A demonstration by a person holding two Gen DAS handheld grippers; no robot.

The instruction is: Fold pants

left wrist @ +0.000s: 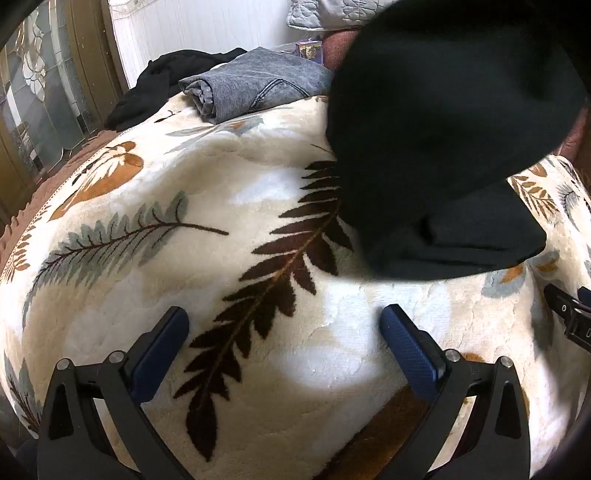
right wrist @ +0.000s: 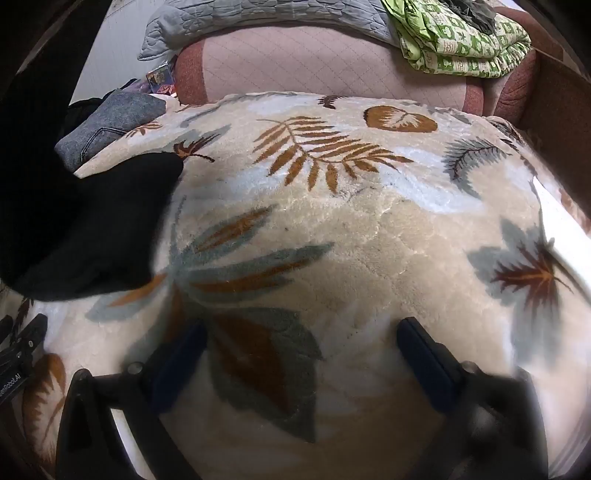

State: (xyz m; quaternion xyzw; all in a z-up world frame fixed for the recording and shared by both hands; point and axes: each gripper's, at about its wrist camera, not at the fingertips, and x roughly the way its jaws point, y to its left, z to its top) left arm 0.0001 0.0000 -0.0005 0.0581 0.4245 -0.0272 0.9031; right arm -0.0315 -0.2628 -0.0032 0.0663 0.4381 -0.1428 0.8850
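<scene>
Black pants (left wrist: 443, 147) lie bunched on the cream leaf-print blanket (left wrist: 184, 184), ahead and to the right of my left gripper (left wrist: 284, 321). The left gripper is open and empty, low over the blanket. In the right wrist view the black pants (right wrist: 96, 229) lie at the left, and my right gripper (right wrist: 301, 332) is open and empty over the blanket (right wrist: 369, 240), apart from the pants. Part of the right gripper shows at the right edge of the left wrist view (left wrist: 572, 314).
Folded grey jeans (left wrist: 255, 81) and another black garment (left wrist: 159, 85) lie at the blanket's far edge. A glass-panelled door (left wrist: 37, 92) stands at the left. A pink headboard cushion (right wrist: 332, 62), a grey quilt (right wrist: 258, 14) and green patterned fabric (right wrist: 461, 40) are beyond the blanket.
</scene>
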